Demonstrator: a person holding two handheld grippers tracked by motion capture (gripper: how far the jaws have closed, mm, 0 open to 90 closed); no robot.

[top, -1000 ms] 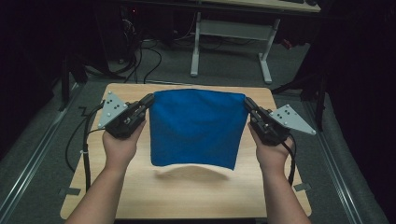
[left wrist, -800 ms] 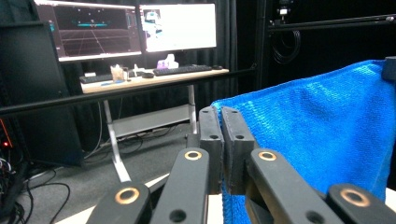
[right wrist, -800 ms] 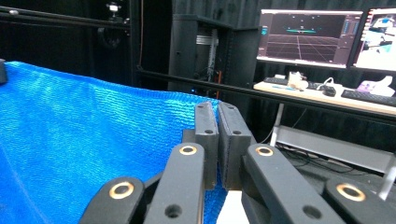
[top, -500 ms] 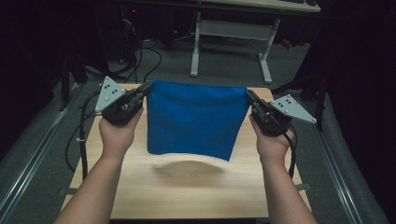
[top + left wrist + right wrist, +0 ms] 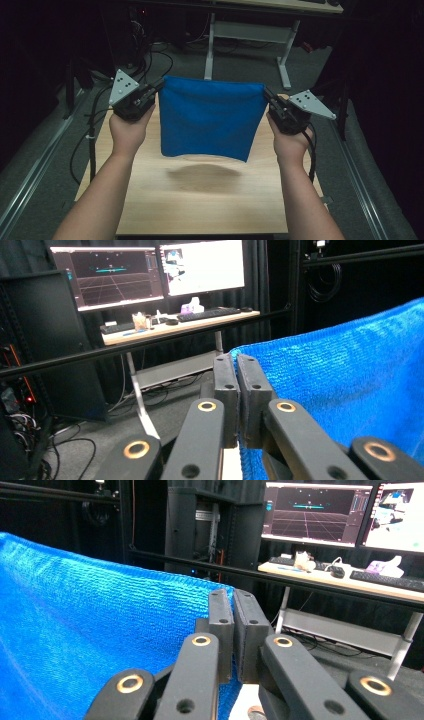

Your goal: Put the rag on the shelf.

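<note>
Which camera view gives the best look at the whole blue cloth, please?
The high view: there the blue cloth hangs whole above the wooden table, stretched between the left gripper and right gripper. Each gripper view shows just one pinched top corner and nearby weave.

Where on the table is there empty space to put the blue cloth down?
The wooden table is bare under the hanging blue cloth, between the two forearms. The left gripper and right gripper crowd the cloth's top corners.

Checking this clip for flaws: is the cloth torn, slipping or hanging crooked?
Nothing stands out. The blue cloth hangs flat and whole between the left gripper and right gripper, each shut on a top corner, clear of the table.
</note>
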